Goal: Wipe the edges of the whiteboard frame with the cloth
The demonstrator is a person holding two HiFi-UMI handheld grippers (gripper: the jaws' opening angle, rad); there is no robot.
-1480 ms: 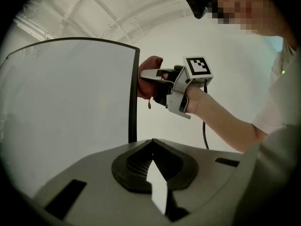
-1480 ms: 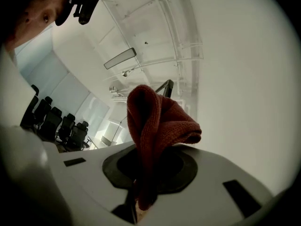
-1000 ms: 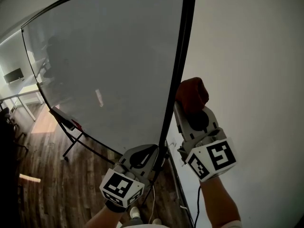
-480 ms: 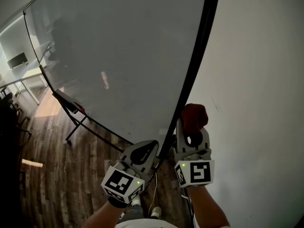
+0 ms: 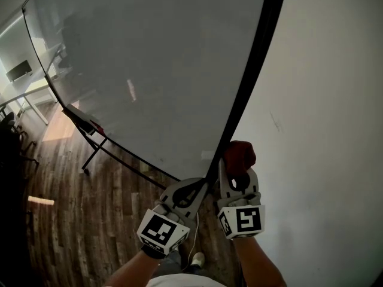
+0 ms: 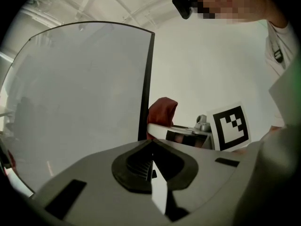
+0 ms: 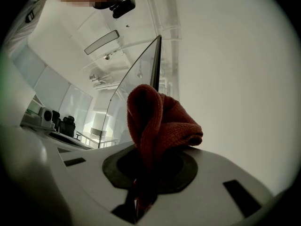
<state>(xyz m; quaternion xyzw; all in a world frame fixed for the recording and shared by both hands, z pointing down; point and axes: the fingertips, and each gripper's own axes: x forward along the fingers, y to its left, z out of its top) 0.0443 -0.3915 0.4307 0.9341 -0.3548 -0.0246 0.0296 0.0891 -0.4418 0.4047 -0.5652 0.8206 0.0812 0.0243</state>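
From above, the right gripper point(image 5: 238, 171) has slid the red cloth point(image 5: 240, 154) lower along the whiteboard frame point(image 5: 254, 76) — the wipe seems to be nearing the bottom of that side. The left gripper's point(image 6: 151, 149) view shows it beside the frame, jaws closed on nothing. The right gripper's view shows jaws pinched on the cloth.

Right gripper point(image 5: 238, 173) clamps cloth point(image 5: 240, 155); left gripper point(image 5: 201, 186) seemingly closed.

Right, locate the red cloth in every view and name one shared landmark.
Head view: cloth low, right of centre, in the right gripper, beside the black frame.
Left gripper view: cloth at centre, just right of the black frame.
Right gripper view: cloth at centre, clamped in the jaws.
Shared landmark: the black frame, in all three.
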